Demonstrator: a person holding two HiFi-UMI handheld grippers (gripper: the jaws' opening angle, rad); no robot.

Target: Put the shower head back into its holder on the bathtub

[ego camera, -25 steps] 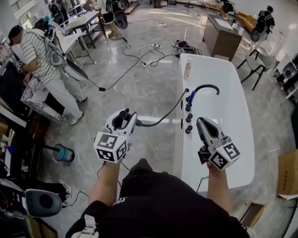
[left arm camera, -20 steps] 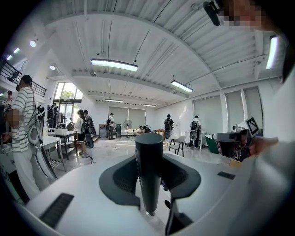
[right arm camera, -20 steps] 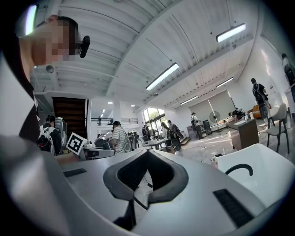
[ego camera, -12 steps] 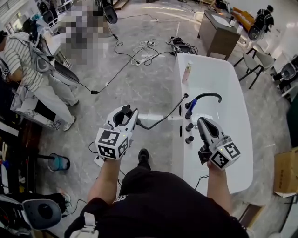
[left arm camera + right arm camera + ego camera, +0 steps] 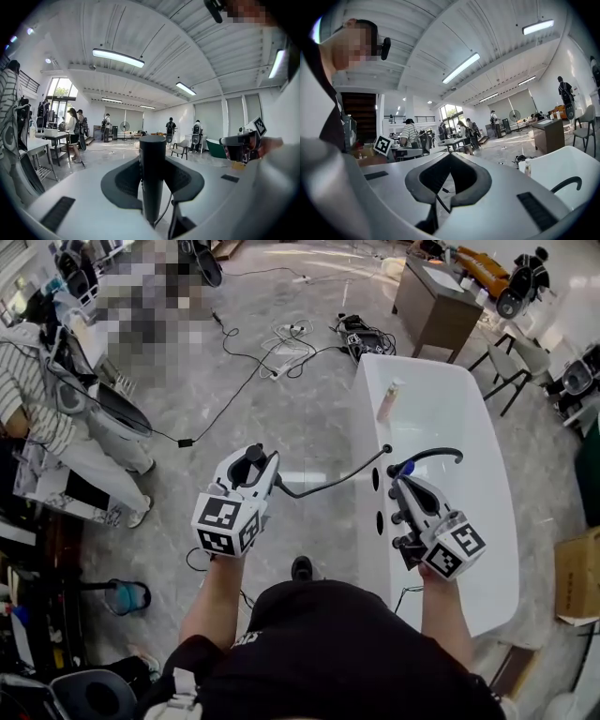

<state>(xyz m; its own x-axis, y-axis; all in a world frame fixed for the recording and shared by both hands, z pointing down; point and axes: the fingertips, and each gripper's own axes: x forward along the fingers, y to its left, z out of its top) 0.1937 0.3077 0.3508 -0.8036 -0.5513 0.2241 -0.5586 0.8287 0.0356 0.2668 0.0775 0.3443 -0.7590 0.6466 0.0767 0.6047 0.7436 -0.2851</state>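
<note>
The left gripper (image 5: 255,470), beside the bathtub (image 5: 469,427), pinches the shower head (image 5: 152,168) by its dark handle, probably rigid, light and smooth, best gripped mid-handle against its hose's (image 5: 328,482) tug, while the right gripper (image 5: 403,488) has its jaws pressed together, empty.

The white oval bathtub (image 5: 497,512) is glossy and smooth. The grey stone floor (image 5: 300,418) is polished and mirrors the light. The dark cylindrical shower head (image 5: 152,173) looks like matt plastic. The brown cabinet (image 5: 436,301) looks like dull wood.
</note>
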